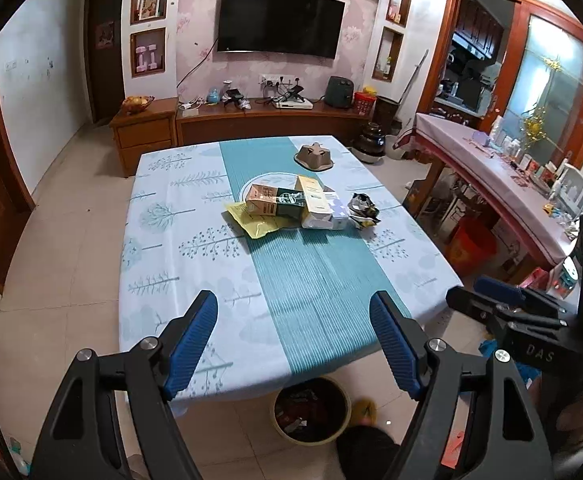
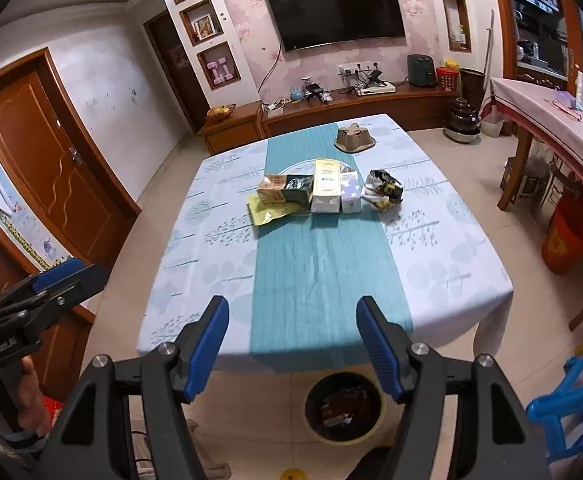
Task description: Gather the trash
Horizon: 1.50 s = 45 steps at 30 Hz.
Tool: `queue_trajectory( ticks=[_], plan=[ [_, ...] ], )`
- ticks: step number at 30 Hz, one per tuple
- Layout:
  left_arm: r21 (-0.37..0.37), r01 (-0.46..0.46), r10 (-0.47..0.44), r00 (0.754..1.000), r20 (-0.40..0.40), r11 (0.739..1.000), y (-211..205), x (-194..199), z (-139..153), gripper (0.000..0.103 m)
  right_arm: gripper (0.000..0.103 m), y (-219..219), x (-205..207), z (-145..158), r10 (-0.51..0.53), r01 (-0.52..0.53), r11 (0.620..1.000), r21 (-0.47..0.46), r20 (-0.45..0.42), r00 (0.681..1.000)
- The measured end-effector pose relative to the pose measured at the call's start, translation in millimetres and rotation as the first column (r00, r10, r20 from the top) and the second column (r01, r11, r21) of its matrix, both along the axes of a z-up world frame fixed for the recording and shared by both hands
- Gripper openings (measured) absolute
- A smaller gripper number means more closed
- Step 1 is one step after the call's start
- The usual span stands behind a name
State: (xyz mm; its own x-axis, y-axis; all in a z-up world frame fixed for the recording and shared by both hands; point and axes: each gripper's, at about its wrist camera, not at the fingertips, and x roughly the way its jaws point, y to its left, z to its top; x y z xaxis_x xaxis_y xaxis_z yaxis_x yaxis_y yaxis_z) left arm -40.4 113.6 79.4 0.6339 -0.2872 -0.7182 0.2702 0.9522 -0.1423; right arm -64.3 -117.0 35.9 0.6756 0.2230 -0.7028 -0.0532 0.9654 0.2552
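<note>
Trash lies in a heap at the middle of the table (image 1: 195,264): a yellow packet (image 1: 257,222), a brown and green carton (image 1: 275,199), a cream box (image 1: 313,198), a small white box (image 1: 337,212) and a crumpled foil wrapper (image 1: 363,210). The same heap shows in the right wrist view, with the carton (image 2: 285,190), the cream box (image 2: 326,186) and the wrapper (image 2: 383,188). A brown paper tray (image 1: 313,156) sits farther back. My left gripper (image 1: 293,340) is open and empty above the table's near edge. My right gripper (image 2: 291,344) is open and empty too.
A round bin (image 1: 311,410) with trash inside stands on the floor under the table's near edge; it also shows in the right wrist view (image 2: 343,406). A long side table (image 1: 491,168) and a red bucket (image 1: 471,246) are at the right. A blue plastic stool (image 2: 575,404) stands near right.
</note>
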Motion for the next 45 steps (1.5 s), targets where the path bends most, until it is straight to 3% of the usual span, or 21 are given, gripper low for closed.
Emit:
queue_trajectory(
  ticks=[8, 12, 15, 20, 26, 27, 28, 31, 34, 39, 45],
  plan=[
    [0.019, -0.099, 0.1, 0.991, -0.093, 0.995, -58.1, 105.1, -31.4, 0.077, 0.067, -53.6, 115.4, -27.8, 0.101, -0.102, 0.992, -0.076, -0.018, 0.995],
    [-0.005, -0.171, 0.167, 0.964, -0.208, 0.985, -91.5, 165.7, -54.1, 0.077, 0.067, -79.8, 186.0, -49.2, 0.19, -0.199, 0.967, -0.16, -0.068, 0.979],
    [-0.023, -0.233, 0.219, 0.94, -0.26, 0.972, -107.5, 204.7, -71.1, 0.077, 0.067, -97.1, 233.4, -65.7, 0.261, -0.278, 0.945, -0.17, -0.112, 0.959],
    [-0.062, -0.402, 0.355, 0.862, -0.363, 0.914, -105.4, 260.8, -100.6, 0.077, 0.067, -110.3, 300.5, -98.8, 0.376, -0.402, 0.903, -0.153, -0.176, 0.91],
    [-0.061, -0.525, 0.454, 0.784, -0.423, 0.849, -88.3, 301.4, -122.9, 0.077, 0.066, -101.6, 346.6, -142.8, 0.507, -0.546, 0.834, -0.08, -0.281, 0.815],
    [-0.063, -0.542, 0.466, 0.772, -0.433, 0.838, -85.9, 306.3, -125.2, 0.077, 0.064, -101.1, 351.3, -149.4, 0.525, -0.562, 0.826, -0.045, -0.301, 0.796],
    [-0.065, -0.559, 0.478, 0.76, -0.441, 0.827, -83.6, 311.3, -127.4, 0.077, 0.053, -100.9, 354.5, -154.7, 0.544, -0.577, 0.817, -0.013, -0.315, 0.777],
    [-0.066, -0.606, 0.513, 0.721, -0.465, 0.793, -78.5, 323.4, -134.5, 0.077, 0.05, -99.2, 360.4, -155.2, 0.583, -0.61, 0.792, 0.015, -0.316, 0.748],
    [-0.053, -0.655, 0.546, 0.669, -0.504, 0.754, -75.2, 332.8, -144.2, 0.077, 0.049, -102.5, 375.3, -149.5, 0.569, -0.596, 0.803, 0.003, -0.305, 0.764],
    [0.007, -0.72, 0.604, 0.576, -0.551, 0.694, -75.3, 346.6, -161.3, 0.077, 0.049, -117.3, 409.5, -145.0, 0.485, -0.499, 0.866, 0.029, -0.293, 0.824],
    [0.1, -0.77, 0.671, 0.475, -0.57, 0.63, -77.3, 360.5, -182.2, 0.077, 0.049, -116.3, 422.6, -145.7, 0.486, -0.494, 0.868, 0.046, -0.278, 0.829]
  ],
)
